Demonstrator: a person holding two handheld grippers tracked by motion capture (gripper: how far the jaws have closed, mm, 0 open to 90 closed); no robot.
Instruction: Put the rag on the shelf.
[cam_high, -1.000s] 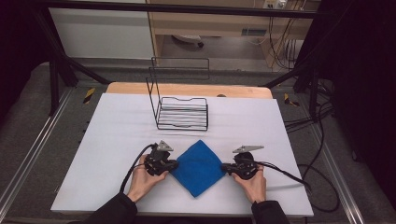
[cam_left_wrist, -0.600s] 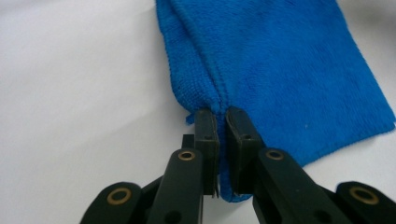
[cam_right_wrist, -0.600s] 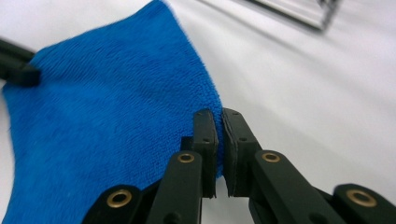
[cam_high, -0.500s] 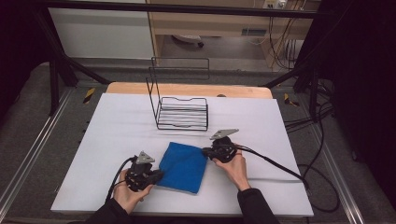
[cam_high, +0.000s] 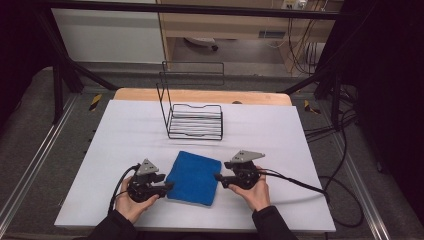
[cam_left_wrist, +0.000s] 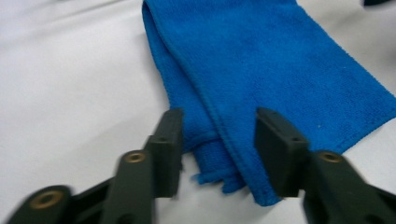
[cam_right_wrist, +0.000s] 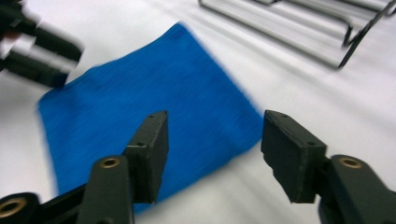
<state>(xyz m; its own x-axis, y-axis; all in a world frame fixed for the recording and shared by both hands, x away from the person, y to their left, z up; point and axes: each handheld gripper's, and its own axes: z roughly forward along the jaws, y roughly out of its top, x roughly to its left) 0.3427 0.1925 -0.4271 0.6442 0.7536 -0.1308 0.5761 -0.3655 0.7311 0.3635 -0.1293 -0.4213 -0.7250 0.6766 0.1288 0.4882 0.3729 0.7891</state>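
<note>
The folded cloth (cam_high: 193, 177) is a plain, bright blue with no pattern. The table (cam_high: 115, 130) is white on top, with a light wood strip (cam_high: 200, 95) along its far edge. The wire rack (cam_high: 192, 115) is black. Both grippers, left (cam_high: 169, 187) and right (cam_high: 218, 178), are black with grey top plates and brass-coloured rivets on their jaws.

Even overhead light falls on the white desk (cam_high: 125, 150), bright against the dark room around it. The wire rack (cam_high: 195, 120) throws only a faint shadow on the desk beside it. The high view is slightly soft. In the left gripper view the left claw (cam_left_wrist: 219, 154) is blurred near the lens; the right gripper view smears the blue cloth (cam_right_wrist: 154, 116) and the rack.
</note>
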